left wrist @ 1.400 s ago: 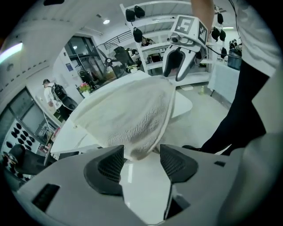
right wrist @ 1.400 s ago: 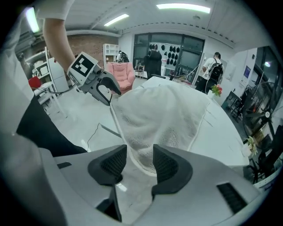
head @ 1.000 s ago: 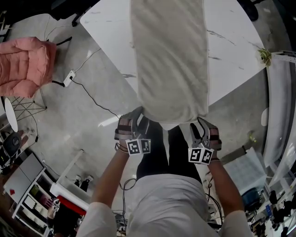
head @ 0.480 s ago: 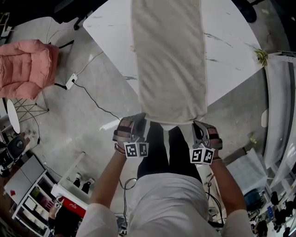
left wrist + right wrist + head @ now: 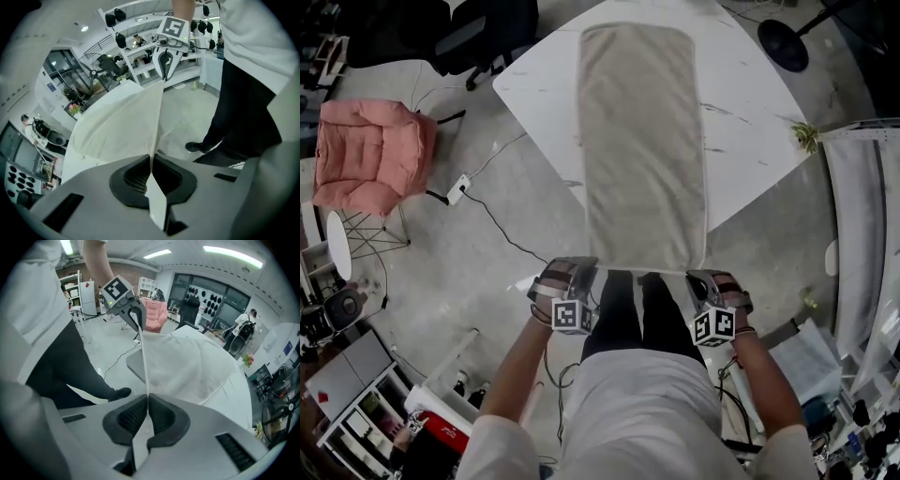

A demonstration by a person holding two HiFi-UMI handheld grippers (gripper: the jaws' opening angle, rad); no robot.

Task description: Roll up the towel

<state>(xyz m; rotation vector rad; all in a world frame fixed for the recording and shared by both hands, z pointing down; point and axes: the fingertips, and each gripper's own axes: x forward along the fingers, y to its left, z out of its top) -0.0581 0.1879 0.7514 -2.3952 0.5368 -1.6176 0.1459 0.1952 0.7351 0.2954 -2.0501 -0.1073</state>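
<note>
A long beige towel [image 5: 642,141] lies flat along the white marble table [image 5: 534,84], its near end reaching past the table's corner toward me. My left gripper [image 5: 581,272] is shut on the towel's near left corner, its jaws having just closed with the cloth between them. The left gripper view shows the pads [image 5: 140,176] pinching the towel [image 5: 117,126] edge. My right gripper [image 5: 701,277] is shut on the near right corner. In the right gripper view, the towel [image 5: 187,366] edge runs taut from its pads [image 5: 133,416] to the left gripper [image 5: 136,319].
A pink armchair [image 5: 375,155] stands on the floor at left, with a power strip and cable [image 5: 459,187] beside it. A black office chair [image 5: 478,37] is behind the table. A small plant [image 5: 806,136] sits at the table's right corner. My legs [image 5: 637,309] are below the towel's end.
Both grippers stood open just under the towel's near end; now they are shut on its two near corners and have risen. The near edge is pulled straight between them.
</note>
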